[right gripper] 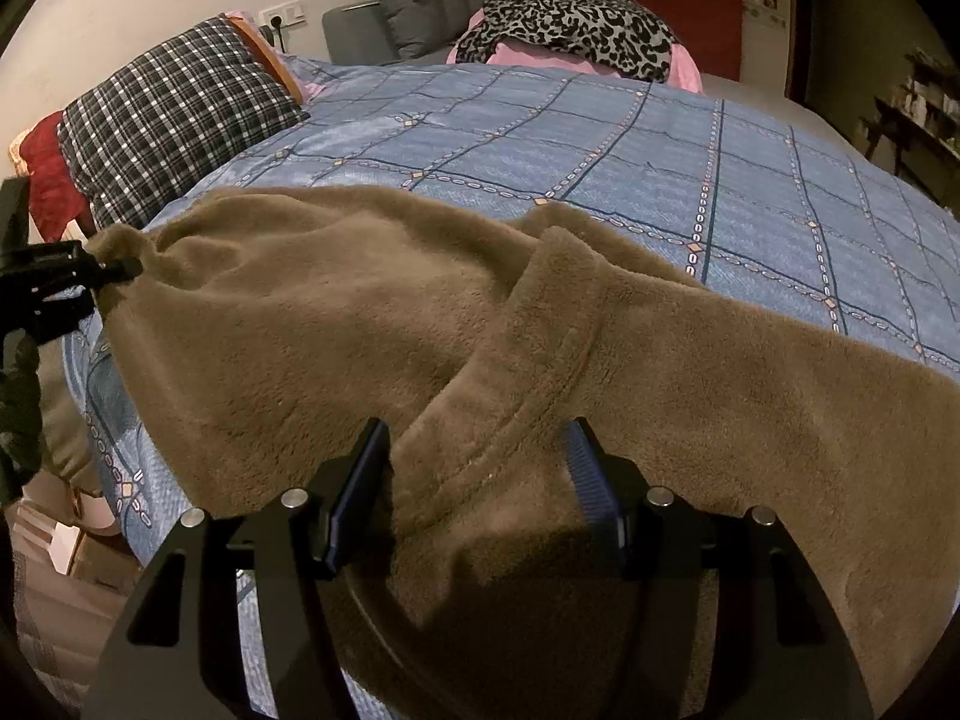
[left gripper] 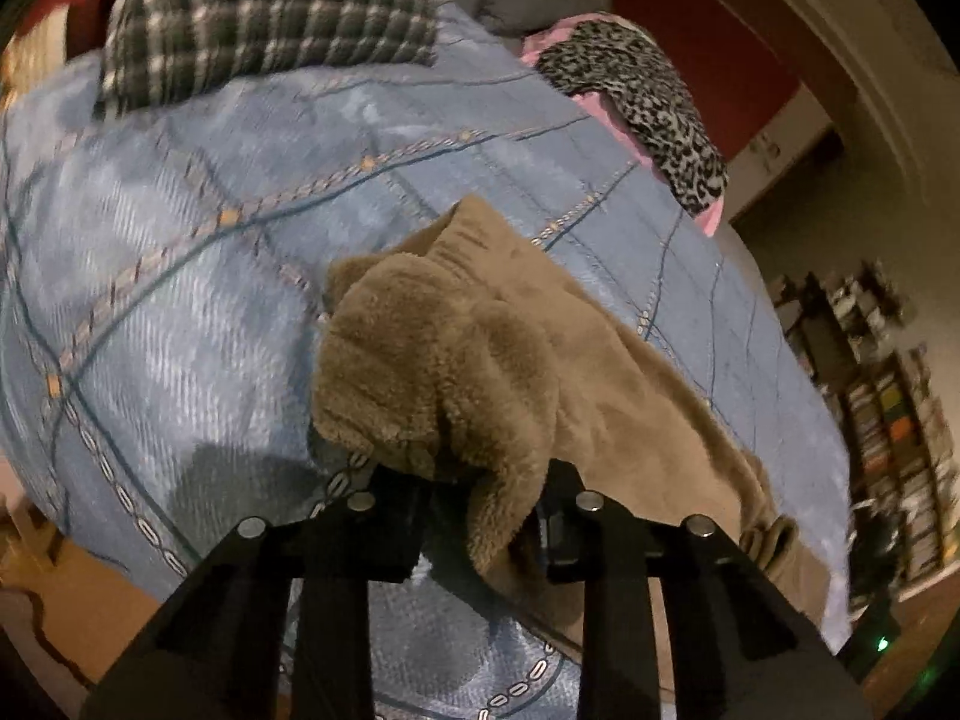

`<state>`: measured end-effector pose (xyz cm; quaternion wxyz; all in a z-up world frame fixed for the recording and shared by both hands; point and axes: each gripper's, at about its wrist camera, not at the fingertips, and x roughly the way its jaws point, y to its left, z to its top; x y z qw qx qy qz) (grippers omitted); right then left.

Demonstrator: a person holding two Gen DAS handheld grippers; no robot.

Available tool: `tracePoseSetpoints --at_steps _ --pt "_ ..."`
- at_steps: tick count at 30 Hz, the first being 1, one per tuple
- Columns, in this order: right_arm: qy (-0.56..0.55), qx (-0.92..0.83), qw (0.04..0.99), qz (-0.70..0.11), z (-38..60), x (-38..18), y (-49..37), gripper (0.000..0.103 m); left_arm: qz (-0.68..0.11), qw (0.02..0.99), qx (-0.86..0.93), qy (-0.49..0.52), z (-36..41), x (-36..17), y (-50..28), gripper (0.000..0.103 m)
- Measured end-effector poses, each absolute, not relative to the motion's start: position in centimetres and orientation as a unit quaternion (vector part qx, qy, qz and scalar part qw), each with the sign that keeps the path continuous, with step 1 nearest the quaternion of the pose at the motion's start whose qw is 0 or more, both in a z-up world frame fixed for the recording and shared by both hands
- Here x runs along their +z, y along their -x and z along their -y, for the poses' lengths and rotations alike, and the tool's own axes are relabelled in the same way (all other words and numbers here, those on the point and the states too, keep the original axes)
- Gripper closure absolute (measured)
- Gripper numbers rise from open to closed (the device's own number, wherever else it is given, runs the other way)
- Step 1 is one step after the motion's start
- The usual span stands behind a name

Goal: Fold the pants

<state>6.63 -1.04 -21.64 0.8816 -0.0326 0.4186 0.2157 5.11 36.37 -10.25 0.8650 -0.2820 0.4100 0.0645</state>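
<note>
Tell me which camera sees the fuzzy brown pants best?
The right wrist view: the brown pants spread wide across the blue bedspread there, with the left gripper pinching one corner. The left wrist view shows only a bunched-up end of the pants close up, clamped in that gripper.

Pants [right gripper: 372, 324] on bed [right gripper: 660, 138] — pillow [right gripper: 174, 108] behind

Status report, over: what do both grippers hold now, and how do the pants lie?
Left gripper shut on pants corner. Right gripper open, astride a fleece ridge. Pants spread unfolded on blue bedspread. Nothing in the way.
</note>
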Motion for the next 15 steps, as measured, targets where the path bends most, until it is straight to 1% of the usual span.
tracePoseSetpoints --at_steps 4,8,10,12,15 --pt "0.032 0.214 0.882 -0.418 1.0 -21.7 -6.7 0.04 -0.396 0.879 0.051 0.261 -36.2 -8.2 -5.5 0.077" --pt "0.031 0.212 0.883 -0.418 0.9 -21.8 -6.8 0.039 -0.338 0.916 0.015 0.216 -35.8 -5.3 -6.2 0.077" --pt "0.031 0.211 0.883 -0.418 0.9 -21.8 -6.9 0.039 -0.313 0.929 -0.008 0.197 -35.7 -4.8 -6.5 0.077" --pt "0.03 0.211 0.883 -0.418 0.9 -21.8 -6.9 0.039 -0.317 0.93 -0.011 0.187 -36.1 -5.6 -7.5 0.076" --pt "0.032 0.212 0.883 -0.418 0.9 -21.8 -6.9 0.039 -0.364 0.91 0.02 0.2 -37.3 -8.5 -8.6 0.072"
